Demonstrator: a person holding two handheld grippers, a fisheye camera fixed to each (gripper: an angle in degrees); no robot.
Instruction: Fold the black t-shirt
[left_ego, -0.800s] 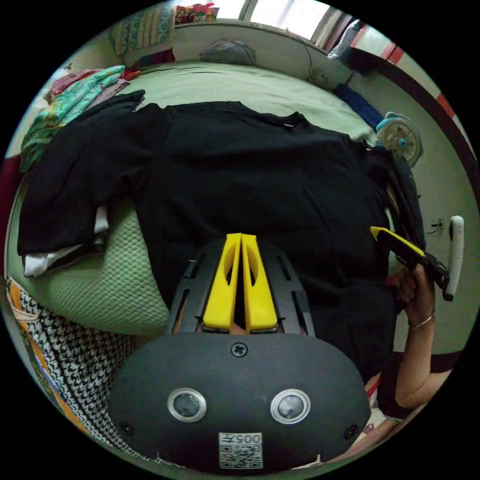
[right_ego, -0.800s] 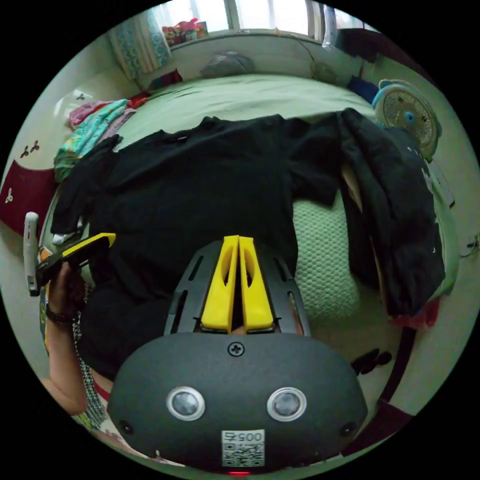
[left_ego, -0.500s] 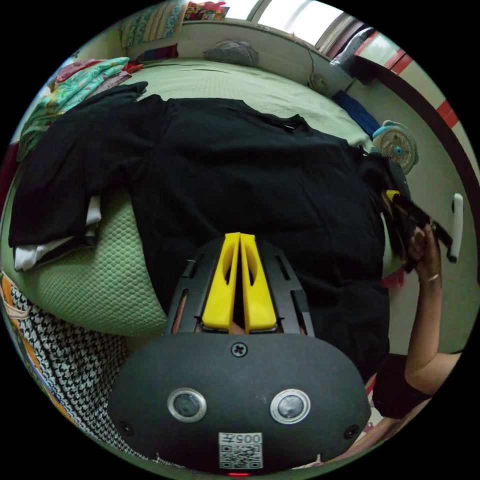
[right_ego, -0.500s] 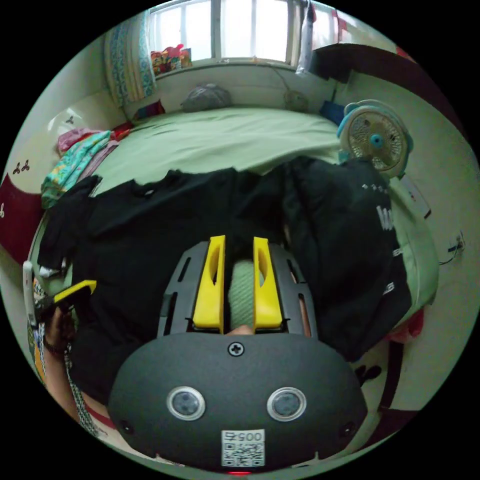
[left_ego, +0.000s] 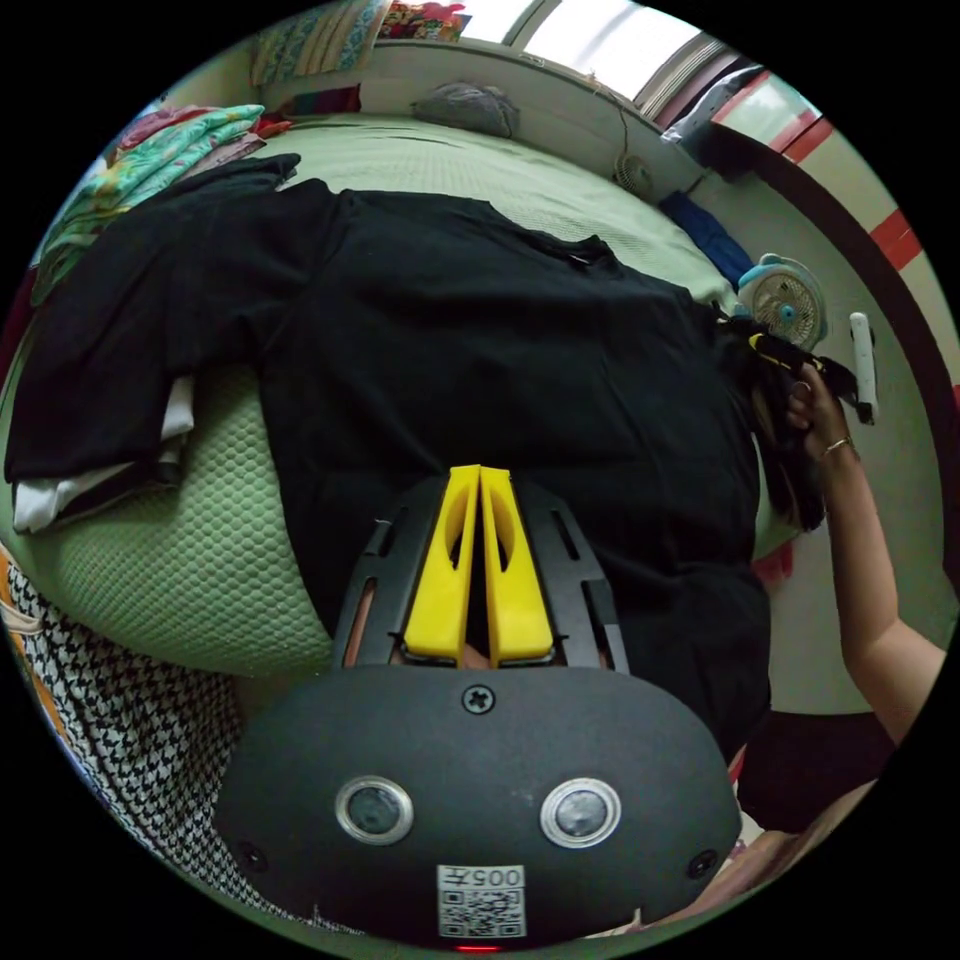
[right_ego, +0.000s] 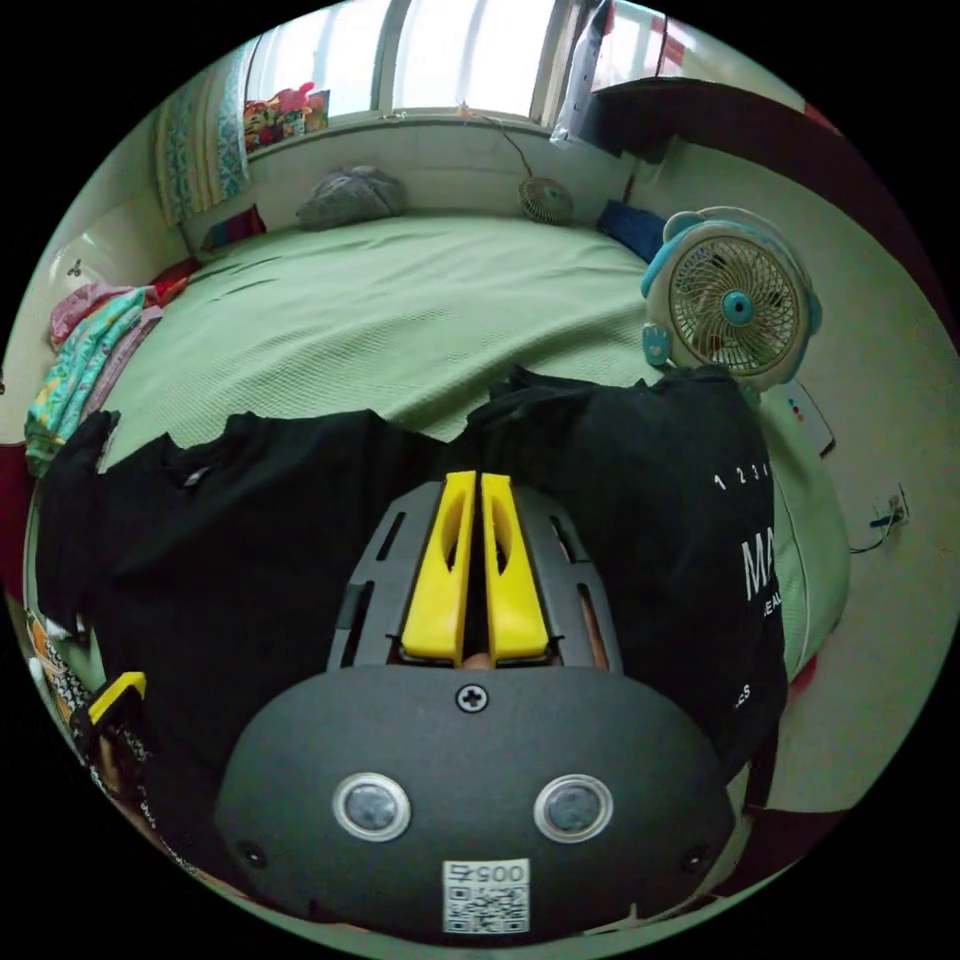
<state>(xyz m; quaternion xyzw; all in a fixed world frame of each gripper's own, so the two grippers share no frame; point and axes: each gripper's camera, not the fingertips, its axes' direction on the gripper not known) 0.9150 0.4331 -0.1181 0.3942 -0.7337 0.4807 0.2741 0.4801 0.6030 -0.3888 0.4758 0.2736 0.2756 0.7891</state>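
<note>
Since earlier, the right gripper has reached the black t-shirt sleeve at 3 o'clock on the bed, jaws closed, apparently pinching it; left gripper closed over the hem; next, fold the sleeve inward.

Left gripper level, yellow jaws pressed together — nothing visible between. Right gripper likewise closed, jaws touching; off to the left one's right, gripped by a hand, forearm outstretched.
</note>
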